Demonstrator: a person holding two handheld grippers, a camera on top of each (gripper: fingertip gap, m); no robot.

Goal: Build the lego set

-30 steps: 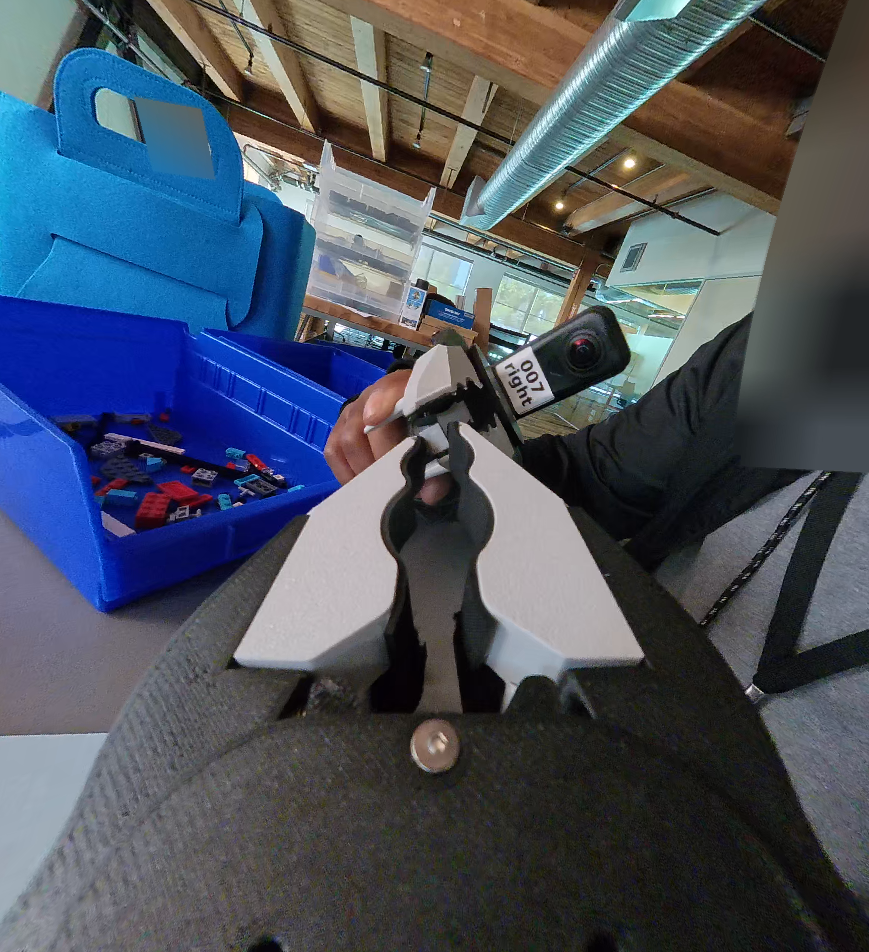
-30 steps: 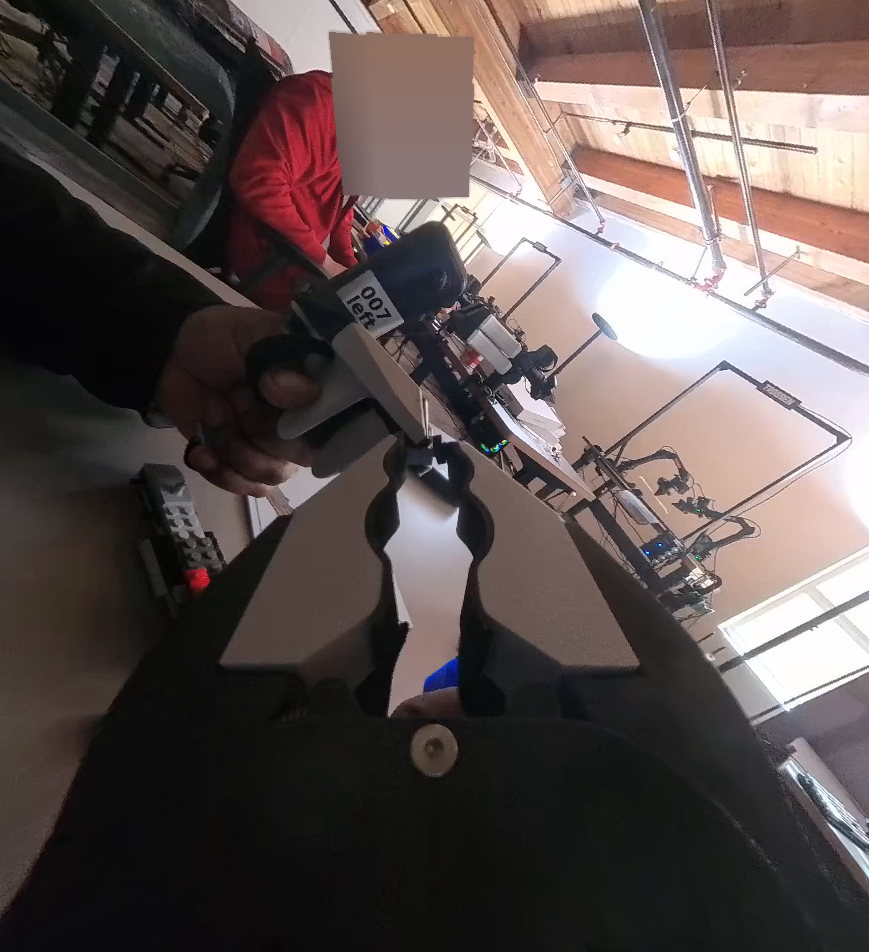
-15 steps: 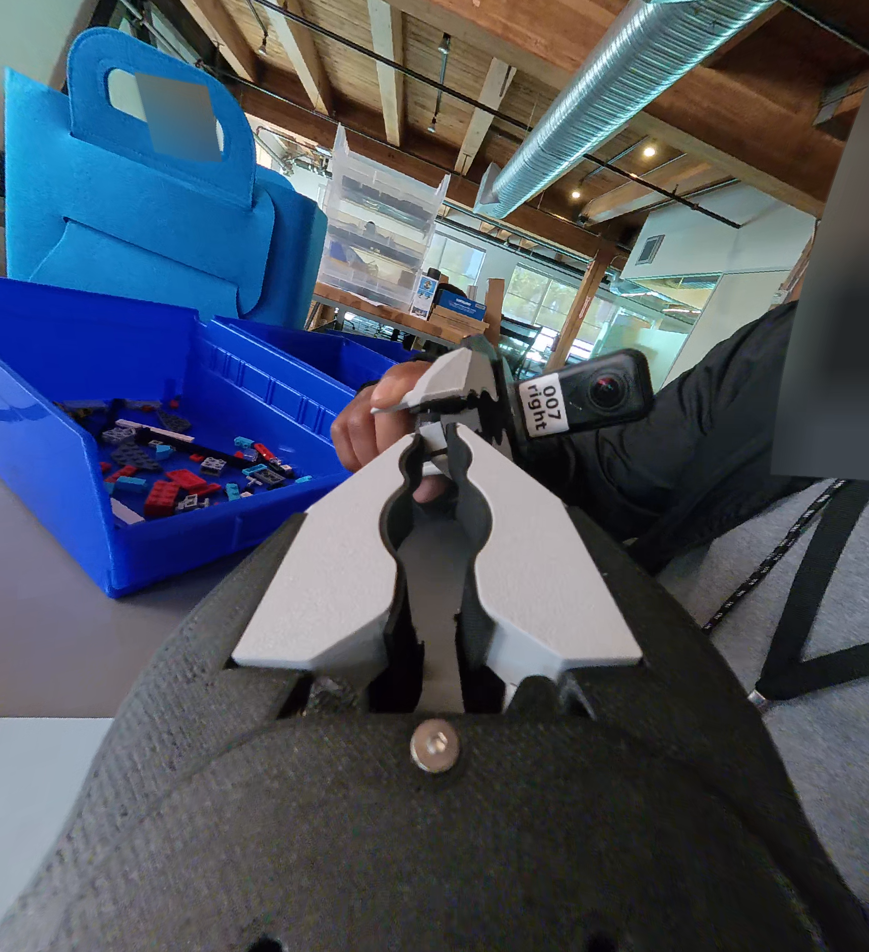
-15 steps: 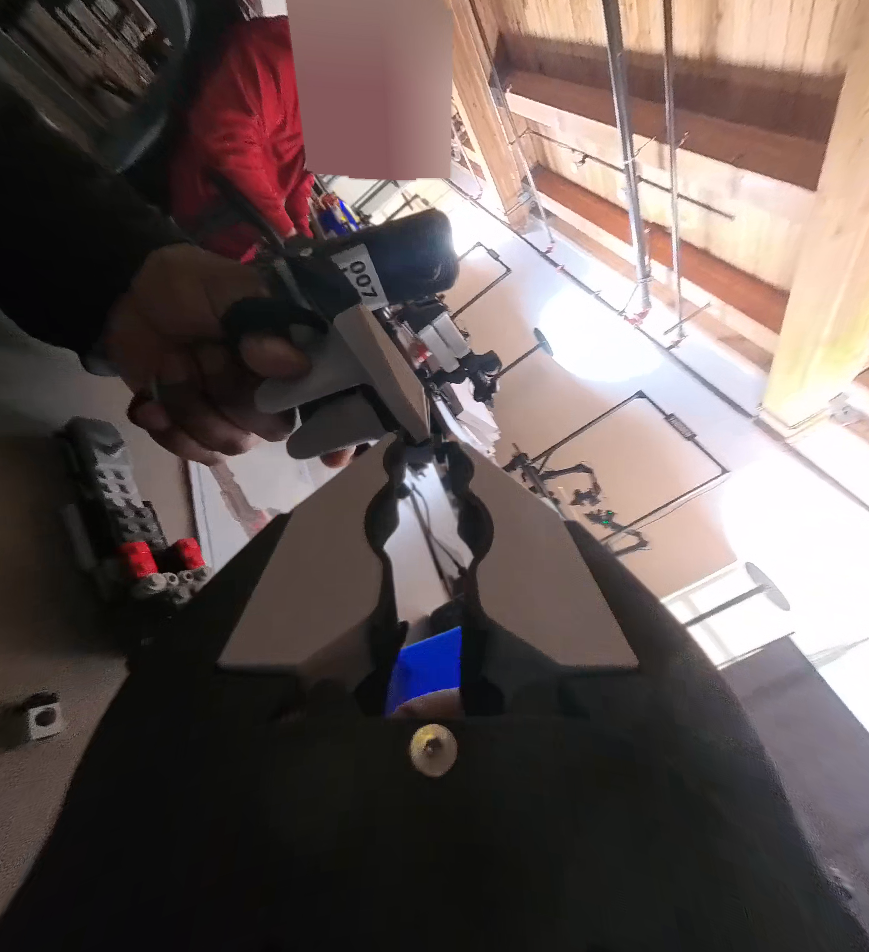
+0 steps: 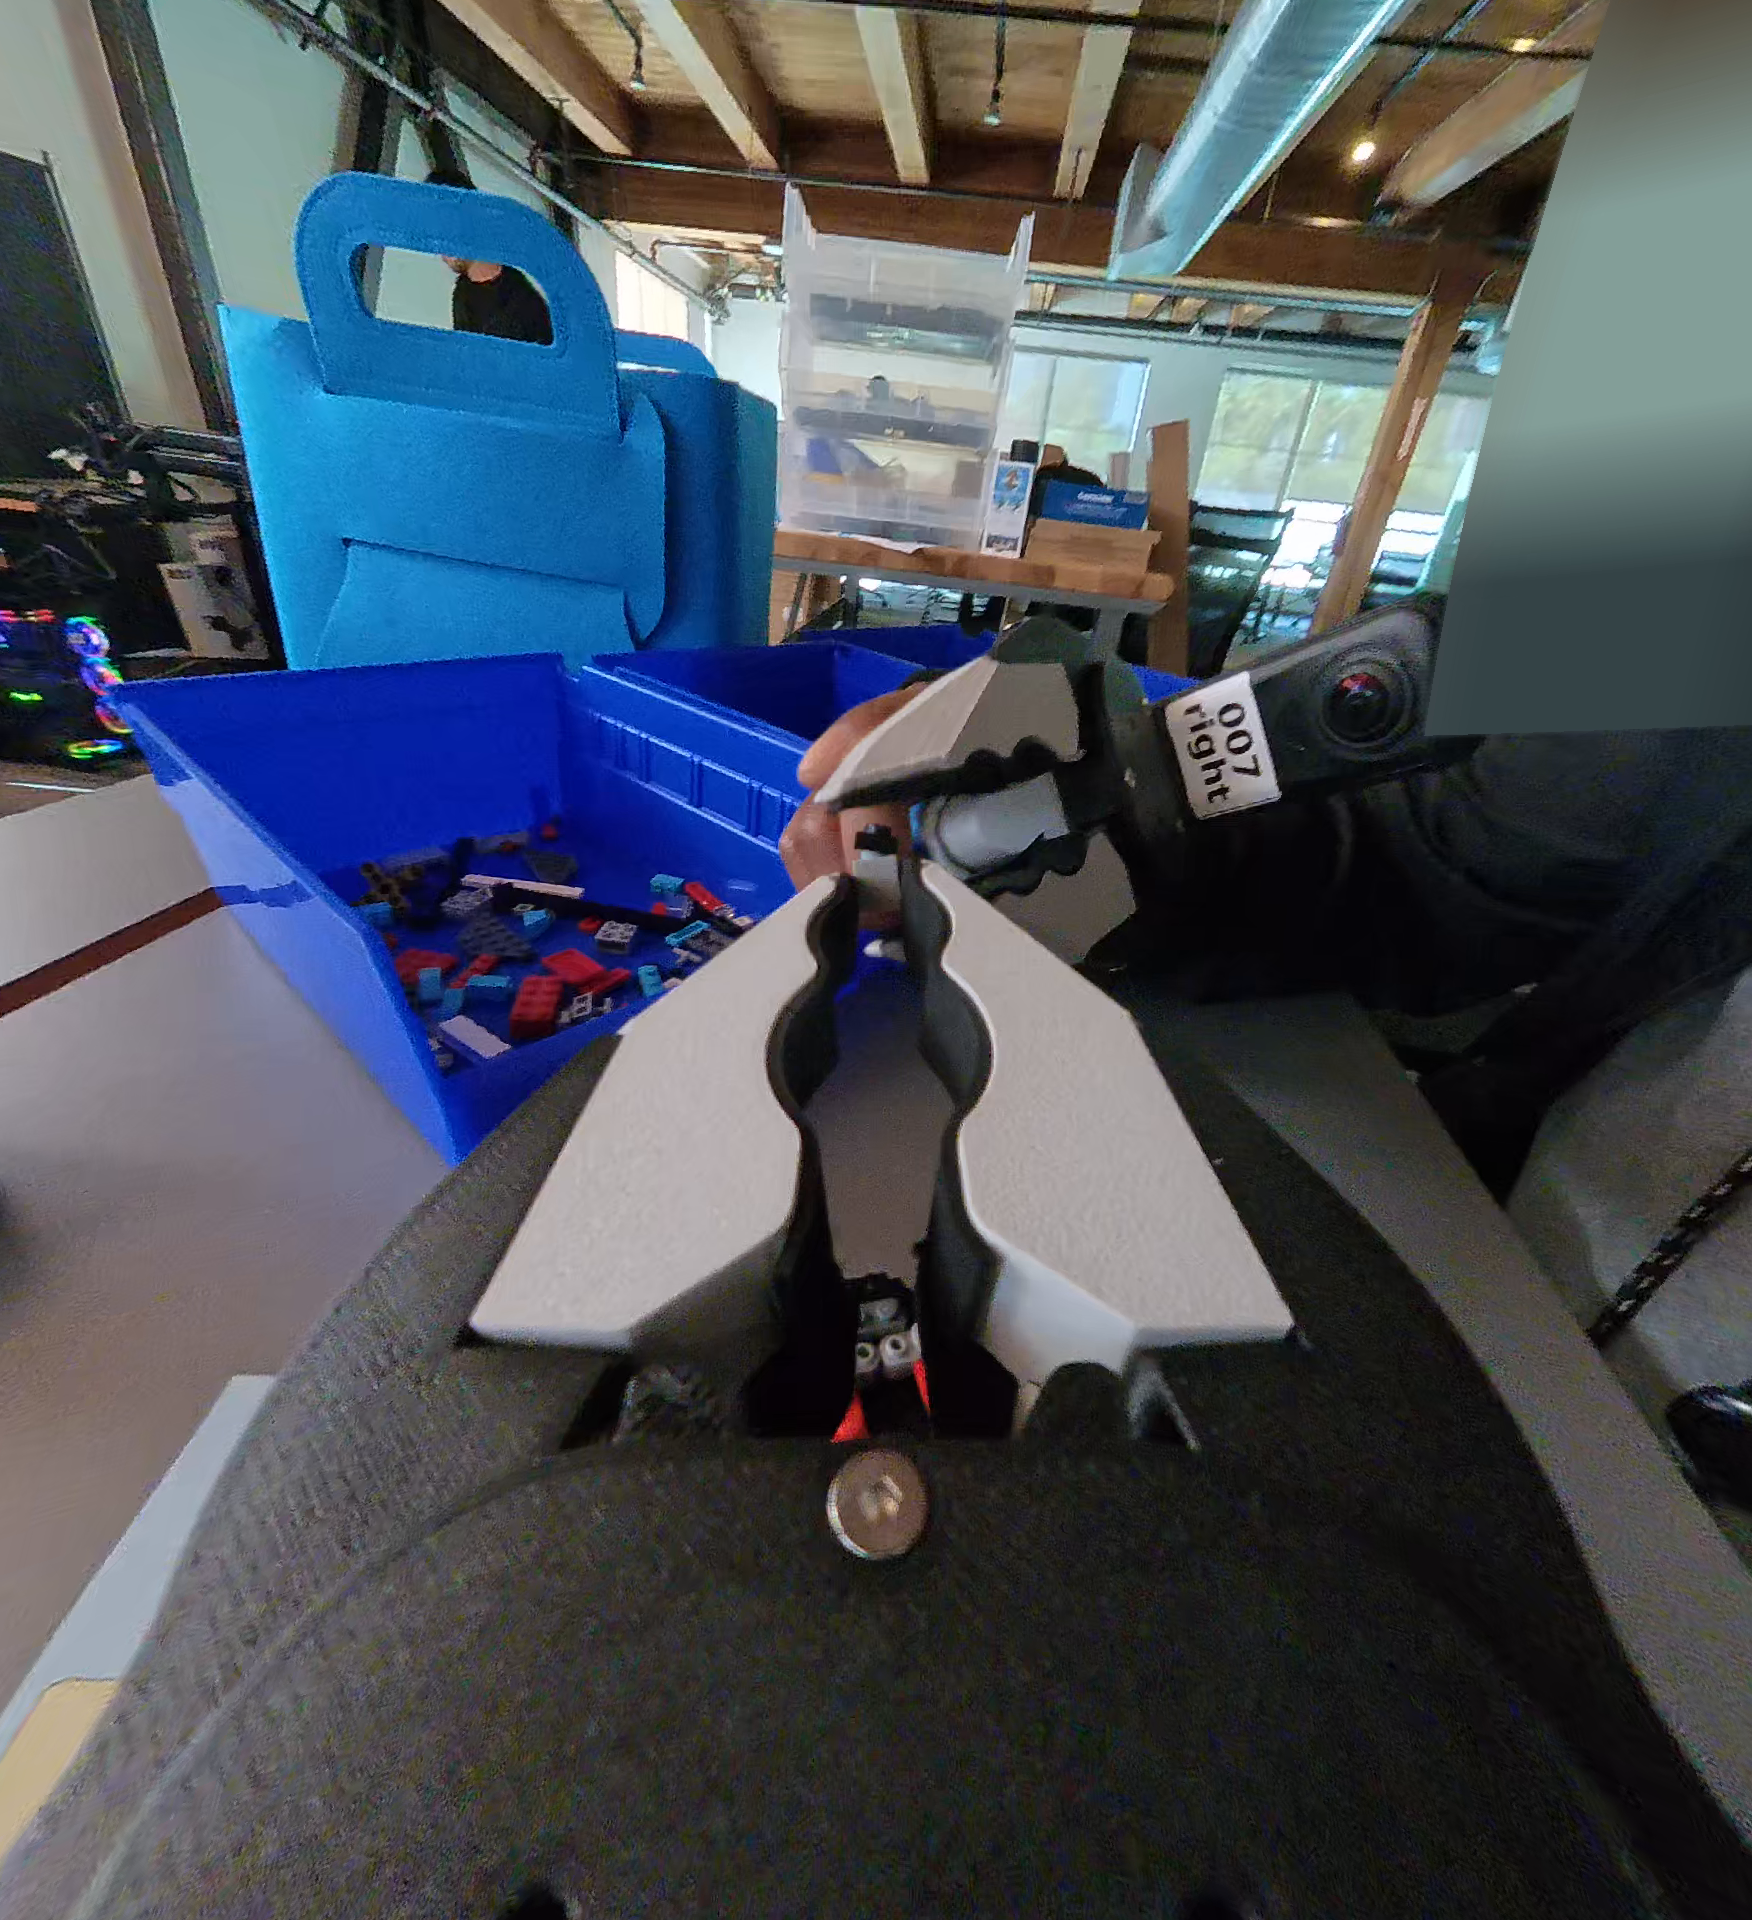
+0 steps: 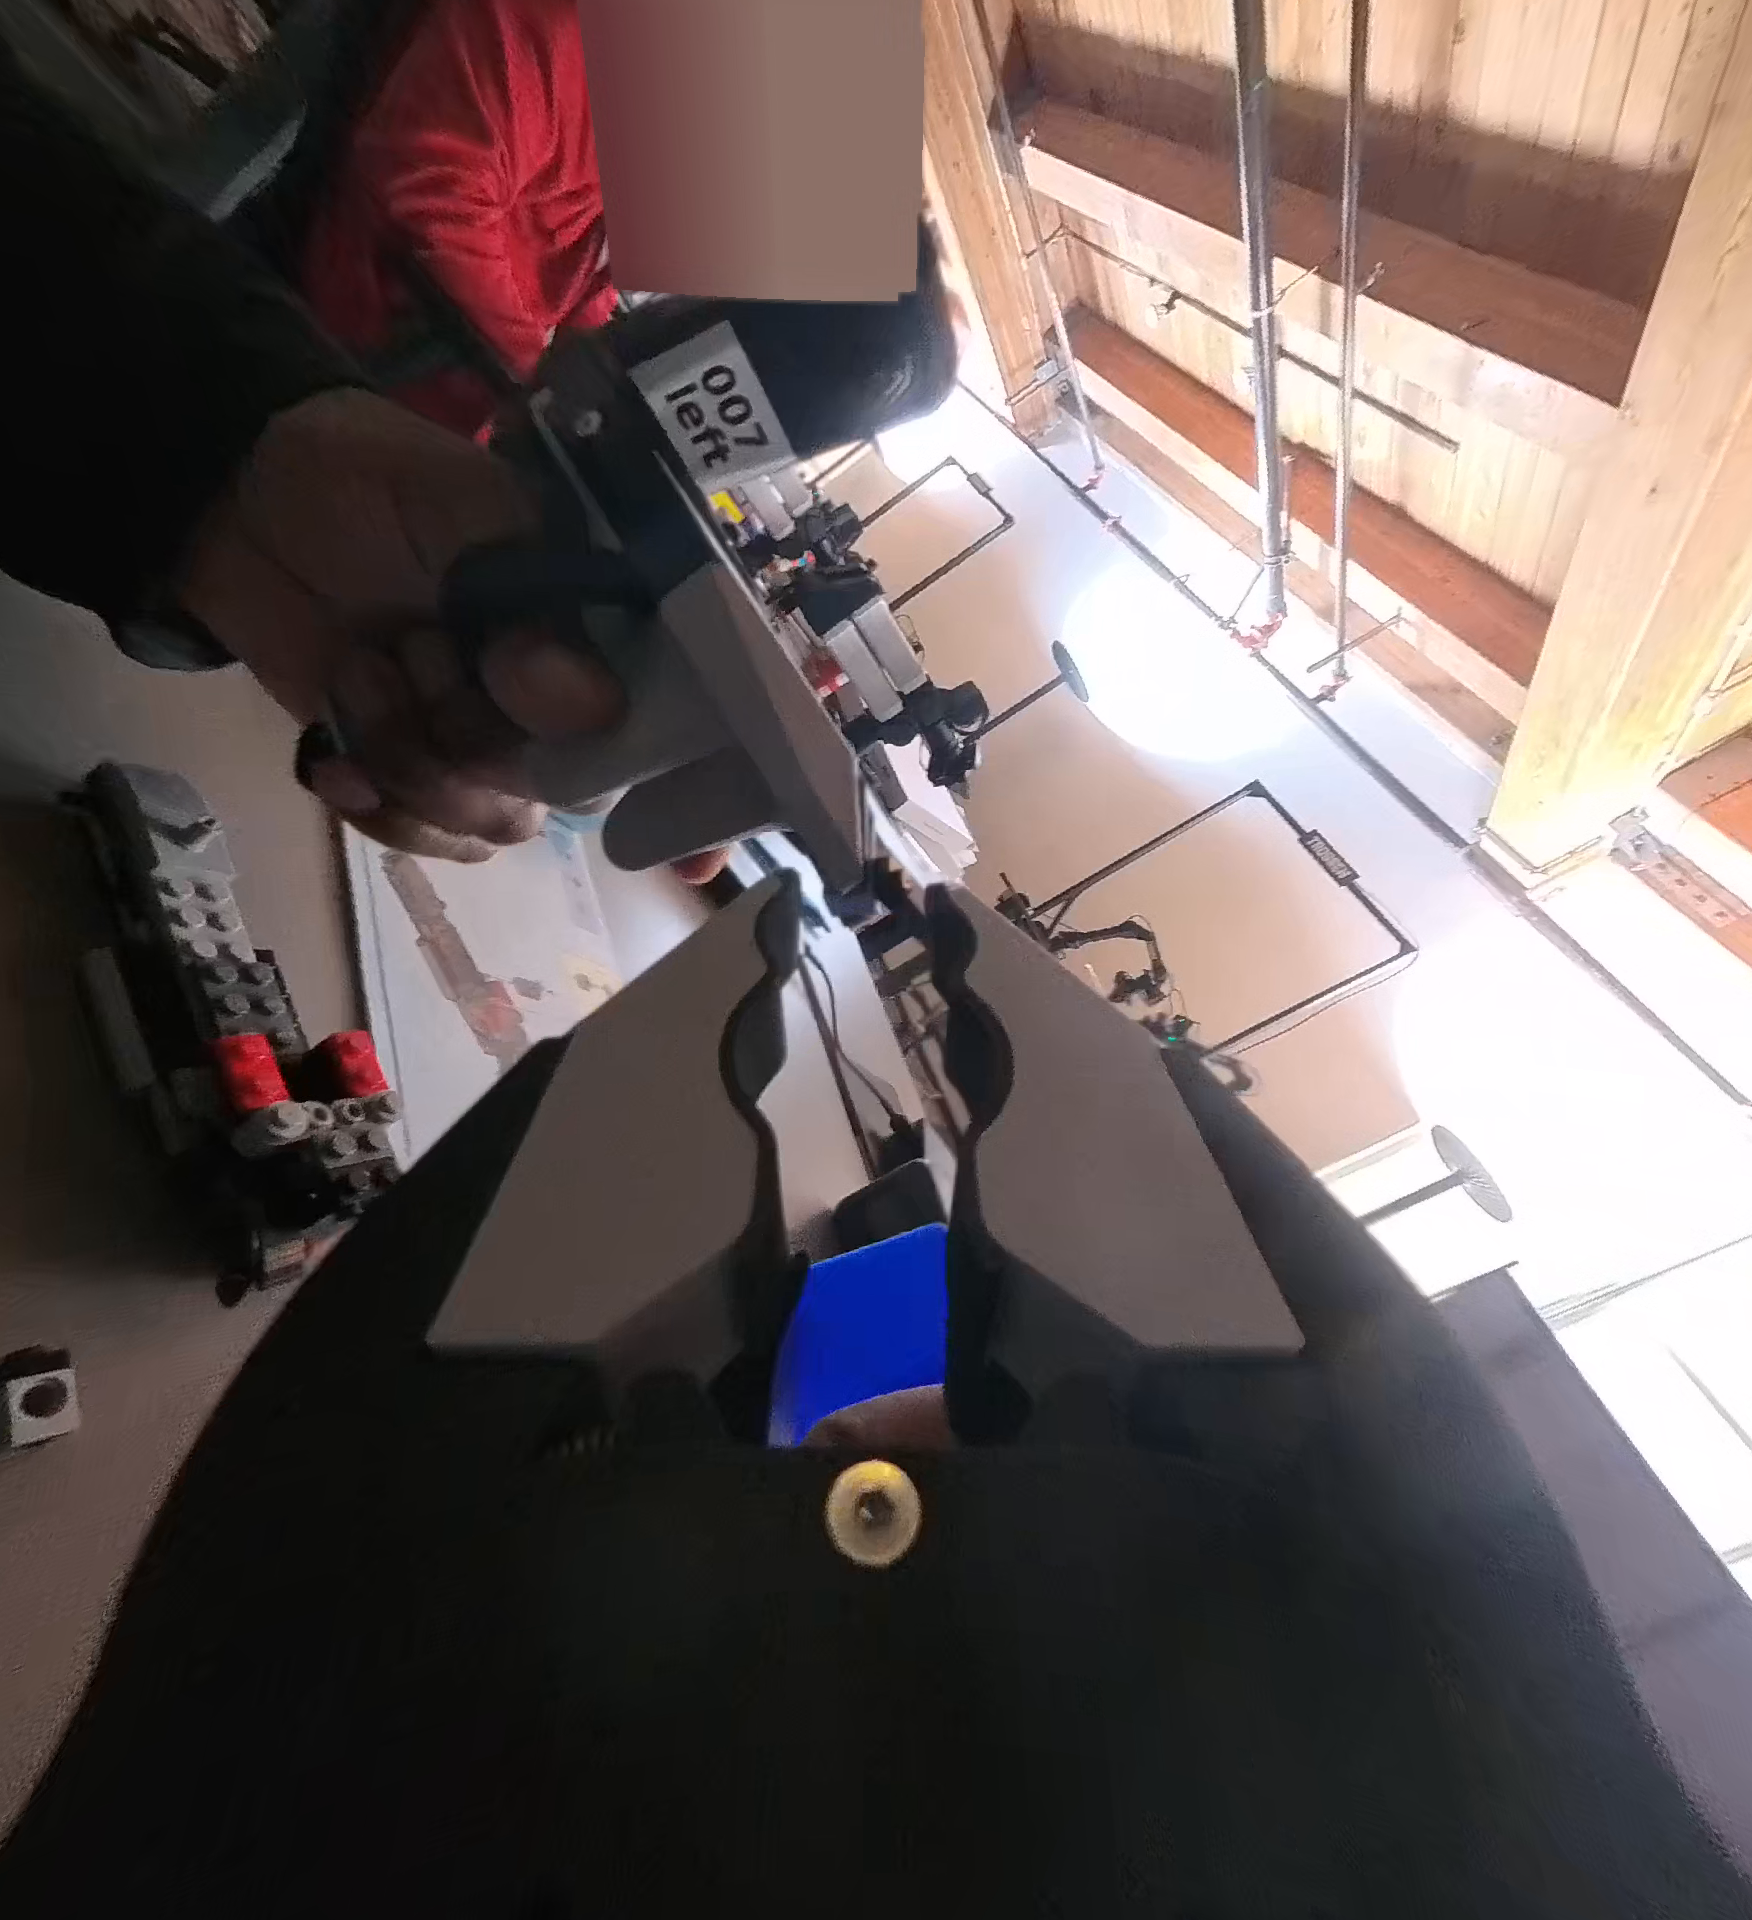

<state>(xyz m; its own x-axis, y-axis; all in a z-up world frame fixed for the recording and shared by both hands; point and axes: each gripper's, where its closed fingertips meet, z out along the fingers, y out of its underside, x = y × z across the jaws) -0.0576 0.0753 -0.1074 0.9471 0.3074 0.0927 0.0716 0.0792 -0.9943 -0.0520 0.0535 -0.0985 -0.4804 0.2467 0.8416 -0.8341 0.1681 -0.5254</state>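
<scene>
My left gripper [image 5: 877, 896] is raised above the table, its jaws nearly closed on a small grey and black piece [image 5: 872, 857]. It also shows in the right wrist view [image 6: 856, 883], held by a hand. My right gripper [image 6: 861, 899] is open, with its fingertips on either side of that small piece [image 6: 877, 906]. It shows from the side in the left wrist view [image 5: 882, 805]. A partly built dark grey and red model [image 6: 217, 1018] lies on the table; a bit of it shows between my left fingers [image 5: 887, 1351]. An open blue bin [image 5: 332, 790] holds several loose pieces [image 5: 539, 956].
A small grey cube piece [image 6: 20, 1403] lies alone on the table by the model. An instruction sheet [image 6: 498, 956] lies beyond it. A blue felt bag [image 5: 477, 468] and a second blue bin [image 5: 768, 675] stand behind the first. A person in red [image 6: 456, 187] sits behind. The grippers are tip to tip, or close to it.
My right jaws have opened wider around the piece. Both grippers have tilted, so the left view now looks lower over the bin and table. The left jaws stay closed on the piece.
</scene>
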